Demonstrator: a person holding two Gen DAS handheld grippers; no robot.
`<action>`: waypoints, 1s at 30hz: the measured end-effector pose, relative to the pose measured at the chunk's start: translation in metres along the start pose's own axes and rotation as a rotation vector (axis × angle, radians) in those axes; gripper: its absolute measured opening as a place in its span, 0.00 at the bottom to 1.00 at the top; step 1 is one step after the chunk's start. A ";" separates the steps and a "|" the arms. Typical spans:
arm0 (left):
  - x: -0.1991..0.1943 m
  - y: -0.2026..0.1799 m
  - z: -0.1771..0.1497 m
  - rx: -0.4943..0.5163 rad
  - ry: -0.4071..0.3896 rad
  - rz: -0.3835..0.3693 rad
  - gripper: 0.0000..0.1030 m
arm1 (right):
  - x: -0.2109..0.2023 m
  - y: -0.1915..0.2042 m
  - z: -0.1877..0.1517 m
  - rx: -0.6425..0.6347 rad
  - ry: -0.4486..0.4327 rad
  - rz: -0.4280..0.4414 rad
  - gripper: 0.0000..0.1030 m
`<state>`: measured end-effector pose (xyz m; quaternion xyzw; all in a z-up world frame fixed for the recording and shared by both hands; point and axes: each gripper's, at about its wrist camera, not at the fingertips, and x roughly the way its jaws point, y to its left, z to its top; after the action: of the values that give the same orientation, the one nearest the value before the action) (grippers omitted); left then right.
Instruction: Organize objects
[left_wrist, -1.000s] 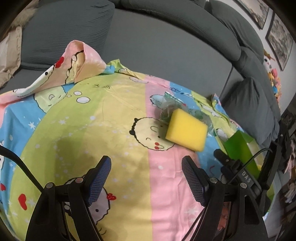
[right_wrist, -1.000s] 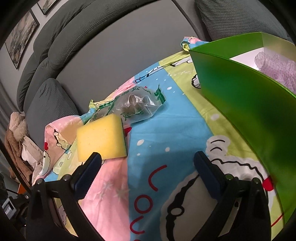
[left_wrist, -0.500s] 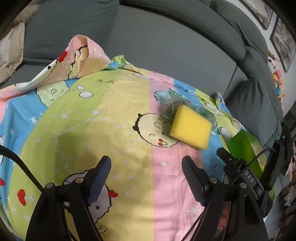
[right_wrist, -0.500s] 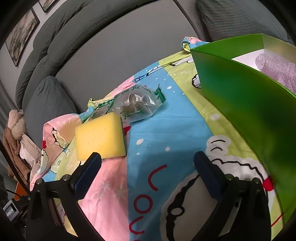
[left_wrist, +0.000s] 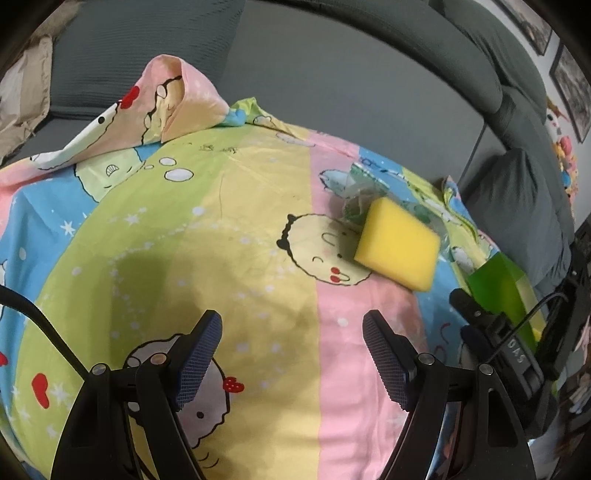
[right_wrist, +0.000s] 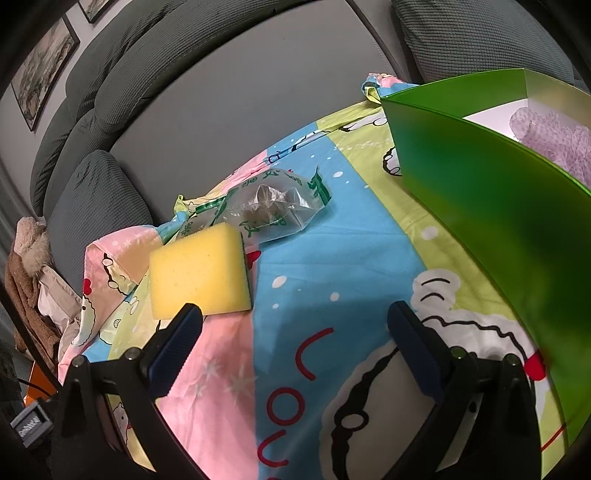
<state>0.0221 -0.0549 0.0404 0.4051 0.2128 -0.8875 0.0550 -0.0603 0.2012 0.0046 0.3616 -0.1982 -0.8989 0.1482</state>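
A yellow sponge (left_wrist: 399, 242) lies on the cartoon-print cloth (left_wrist: 221, 236), right of centre in the left wrist view; it also shows in the right wrist view (right_wrist: 197, 273). A clear plastic bag with green print (right_wrist: 273, 208) lies just behind it, partly hidden in the left view (left_wrist: 360, 195). A green box (right_wrist: 480, 192) stands at the right, with a pale purple mesh puff (right_wrist: 554, 136) inside. My left gripper (left_wrist: 291, 354) is open and empty above the cloth. My right gripper (right_wrist: 295, 343) is open and empty, its left finger just in front of the sponge.
The grey sofa back (right_wrist: 258, 92) and cushions (left_wrist: 517, 206) rise behind the cloth. A folded-up cloth corner (left_wrist: 173, 103) stands at the far left. The green box also shows in the left view (left_wrist: 498, 284), beside the other gripper's body (left_wrist: 509, 350). Brown fabric (right_wrist: 26, 273) lies at left.
The left gripper has pulled back and away from the sponge, which now sits farther right and higher in its view. The right gripper has edged slightly towards the sponge. Both stay open.
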 end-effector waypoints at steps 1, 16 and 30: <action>0.000 -0.001 0.000 0.005 0.003 0.003 0.77 | 0.000 0.000 0.000 0.000 0.000 0.000 0.97; -0.002 0.001 -0.002 0.000 0.003 0.003 0.77 | 0.000 -0.001 0.000 0.002 -0.001 0.005 0.97; -0.003 0.008 -0.001 -0.042 0.014 -0.004 0.77 | 0.001 0.001 0.001 -0.004 0.012 -0.010 0.98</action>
<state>0.0267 -0.0625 0.0392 0.4097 0.2324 -0.8801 0.0601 -0.0619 0.2002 0.0053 0.3679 -0.1938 -0.8977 0.1455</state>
